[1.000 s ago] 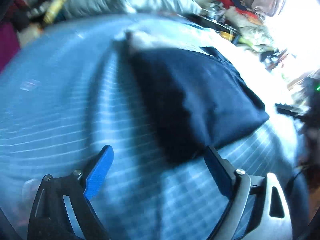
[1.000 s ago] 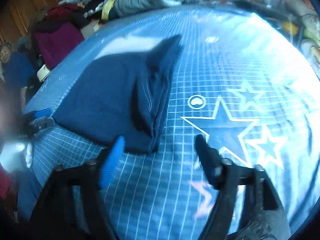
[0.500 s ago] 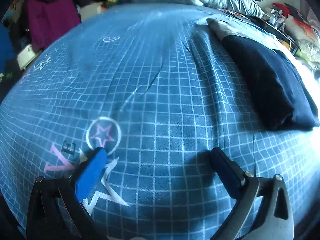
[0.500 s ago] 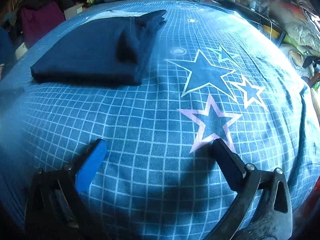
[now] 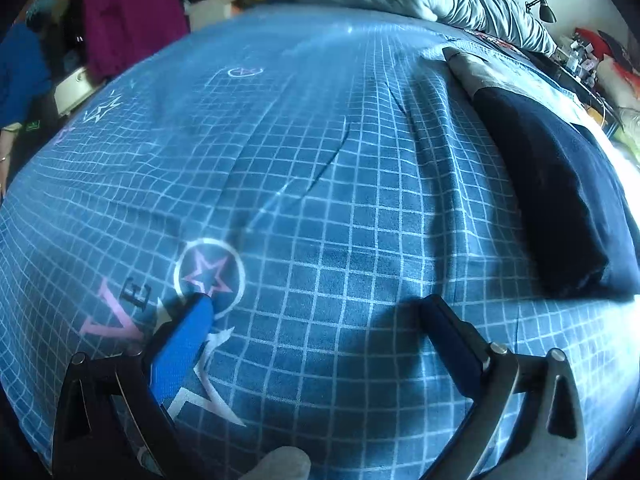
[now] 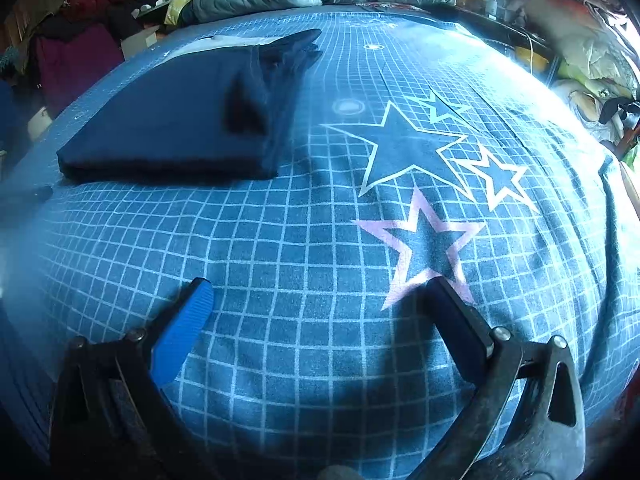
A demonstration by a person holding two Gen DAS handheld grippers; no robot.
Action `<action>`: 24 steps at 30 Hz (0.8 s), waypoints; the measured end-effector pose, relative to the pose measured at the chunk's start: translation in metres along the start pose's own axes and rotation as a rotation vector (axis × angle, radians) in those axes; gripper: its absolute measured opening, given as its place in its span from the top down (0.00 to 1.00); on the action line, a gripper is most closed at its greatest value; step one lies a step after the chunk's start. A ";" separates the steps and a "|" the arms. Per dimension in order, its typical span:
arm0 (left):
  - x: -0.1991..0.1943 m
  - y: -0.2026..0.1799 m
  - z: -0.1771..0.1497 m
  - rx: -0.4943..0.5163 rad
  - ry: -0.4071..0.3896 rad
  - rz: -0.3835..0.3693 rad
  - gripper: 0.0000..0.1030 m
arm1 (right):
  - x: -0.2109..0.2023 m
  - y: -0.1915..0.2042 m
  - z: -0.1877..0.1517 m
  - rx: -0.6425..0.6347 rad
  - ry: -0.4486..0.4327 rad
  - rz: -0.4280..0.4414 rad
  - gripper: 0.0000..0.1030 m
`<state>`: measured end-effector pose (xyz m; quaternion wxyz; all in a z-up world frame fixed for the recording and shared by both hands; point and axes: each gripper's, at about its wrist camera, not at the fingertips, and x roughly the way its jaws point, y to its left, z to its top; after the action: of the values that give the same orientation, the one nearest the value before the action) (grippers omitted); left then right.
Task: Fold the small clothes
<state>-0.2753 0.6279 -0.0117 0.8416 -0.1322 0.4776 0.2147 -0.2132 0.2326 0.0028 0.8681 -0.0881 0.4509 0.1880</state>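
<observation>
Shirt [image 6: 168,120] lying folded on bed [image 6: 300,240].
Both jaws gaping wide, empty; next grab should be pinching one edge only.

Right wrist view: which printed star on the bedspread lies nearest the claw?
The pink-outlined star, just ahead of the right claw. The large star and smaller stars beside it have white outlines and lie farther away.

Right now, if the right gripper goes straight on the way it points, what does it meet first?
Most likely the bedspread itself, bare grid fabric just ahead of the open jaws of the right gripper. The folded navy garment lies farther off to the left, out of that line. Depth is uncertain.
</observation>
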 end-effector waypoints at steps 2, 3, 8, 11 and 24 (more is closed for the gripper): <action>0.003 0.001 0.002 0.003 -0.001 0.003 0.00 | 0.000 0.000 -0.001 0.000 -0.005 0.002 0.00; 0.003 0.000 0.002 0.003 -0.001 0.002 0.00 | 0.000 0.000 -0.001 0.001 -0.006 0.002 0.00; 0.005 0.001 0.004 0.005 0.002 -0.001 0.00 | -0.001 0.000 -0.001 0.002 -0.010 -0.005 0.00; 0.008 0.003 0.005 0.004 0.002 -0.003 0.00 | -0.001 0.000 -0.001 0.000 -0.010 -0.007 0.00; 0.008 0.002 0.005 0.004 0.004 -0.005 0.00 | -0.001 0.001 0.001 0.004 -0.019 -0.002 0.00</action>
<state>-0.2688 0.6335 -0.0155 0.8414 -0.1322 0.4792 0.2117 -0.2133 0.2331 0.0038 0.8727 -0.0849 0.4428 0.1872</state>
